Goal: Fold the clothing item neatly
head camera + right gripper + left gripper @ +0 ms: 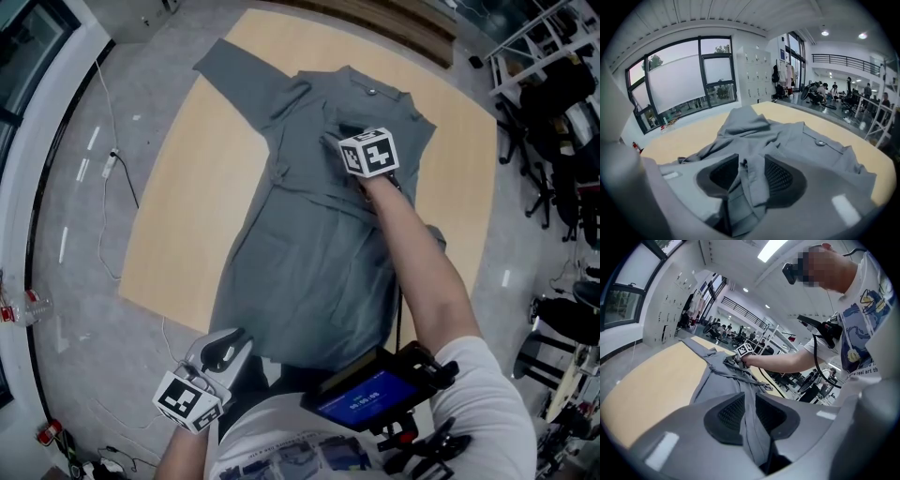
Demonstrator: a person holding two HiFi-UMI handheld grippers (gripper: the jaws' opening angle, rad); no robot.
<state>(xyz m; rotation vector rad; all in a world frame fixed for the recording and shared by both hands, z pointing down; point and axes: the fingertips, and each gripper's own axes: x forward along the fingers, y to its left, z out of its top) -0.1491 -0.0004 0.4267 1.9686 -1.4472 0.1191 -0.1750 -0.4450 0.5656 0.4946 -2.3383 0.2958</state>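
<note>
Head view is showing a grey long-sleeved fabric garment lying spread lengthwise on a light wooden rectangular tabletop. Its collar end is pointing away from the person and its hem end is reaching the near edge. One sleeve is stretching out flat toward the far left corner of the tabletop.

The left gripper is sitting at the near left corner of the hem, close to the person's body. In the left gripper view its two dark ribbed pads are clamping a thin upright fold of the grey cloth, and the fabric is running taut from the jaws out across the tabletop.

The person's bare forearm is reaching out over the garment, carrying the right gripper onto the chest area just below the collar, with its white marker cube facing up. In the right gripper view the jaws are standing apart with a bunched ridge of the cloth rising between them. A gap is showing beside the left pad, so nothing is being pinched there. A small round button is lying on the collar band beyond the jaws.
</note>
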